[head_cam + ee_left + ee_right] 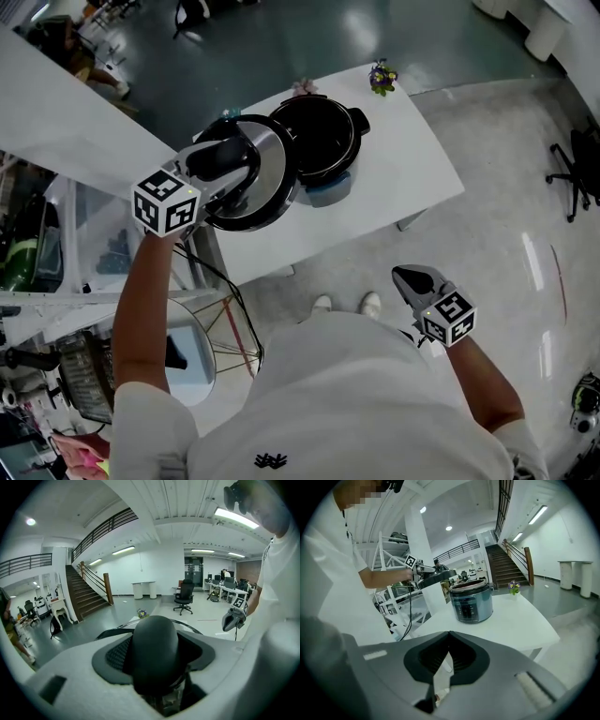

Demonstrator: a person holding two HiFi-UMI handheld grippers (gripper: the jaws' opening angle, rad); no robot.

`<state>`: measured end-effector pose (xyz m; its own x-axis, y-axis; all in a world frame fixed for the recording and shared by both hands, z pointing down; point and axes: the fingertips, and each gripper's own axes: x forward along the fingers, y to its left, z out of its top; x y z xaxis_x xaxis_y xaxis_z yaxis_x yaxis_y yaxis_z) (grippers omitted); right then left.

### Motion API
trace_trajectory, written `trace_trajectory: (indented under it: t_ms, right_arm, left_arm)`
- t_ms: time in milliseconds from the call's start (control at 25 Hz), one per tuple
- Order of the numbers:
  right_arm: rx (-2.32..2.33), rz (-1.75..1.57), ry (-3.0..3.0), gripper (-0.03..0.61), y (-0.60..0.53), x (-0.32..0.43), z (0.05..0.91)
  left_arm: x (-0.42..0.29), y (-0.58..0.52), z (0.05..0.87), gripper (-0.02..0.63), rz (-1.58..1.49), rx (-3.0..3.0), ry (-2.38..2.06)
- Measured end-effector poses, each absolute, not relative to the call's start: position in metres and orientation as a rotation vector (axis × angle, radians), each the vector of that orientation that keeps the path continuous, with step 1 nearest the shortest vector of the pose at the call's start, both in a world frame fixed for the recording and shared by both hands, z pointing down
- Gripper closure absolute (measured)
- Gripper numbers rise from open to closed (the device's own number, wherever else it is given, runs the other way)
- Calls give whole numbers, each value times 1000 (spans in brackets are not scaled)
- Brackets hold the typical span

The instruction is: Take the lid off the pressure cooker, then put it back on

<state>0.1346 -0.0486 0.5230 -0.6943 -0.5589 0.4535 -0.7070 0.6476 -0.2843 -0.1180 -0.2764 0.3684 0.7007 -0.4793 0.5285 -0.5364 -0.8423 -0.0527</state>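
The pressure cooker [319, 141] stands open on the white table [412, 159]; its blue body [471, 602] faces the right gripper view. Its round lid [253, 173] hangs in the air just left of the pot, overlapping the pot's left rim in the head view. My left gripper [220, 164] is shut on the lid's black handle [154, 653], which fills the space between the jaws. In the right gripper view the lid [436, 577] sits higher than the pot's rim. My right gripper [417, 281] hangs low beside my body, off the table, its jaws closed with nothing in them [449, 634].
A small pot of purple flowers [381, 77] stands at the table's far corner. A black cord [220, 281] hangs off the table's left side. A metal rack [56, 244] stands to the left, an office chair [577, 169] at the far right.
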Motion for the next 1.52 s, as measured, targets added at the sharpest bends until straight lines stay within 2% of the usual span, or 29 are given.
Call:
trace_trajectory:
  t_ms: [840,1520]
  right_arm:
    - [1283,722,-2465,566,-35,190,535]
    - [1394,777,-2377,566,-23,207,542]
  left_arm:
    - [-8,-341,379,327,880,2885,-585]
    - [17,-379,427,327,953,2867,-520]
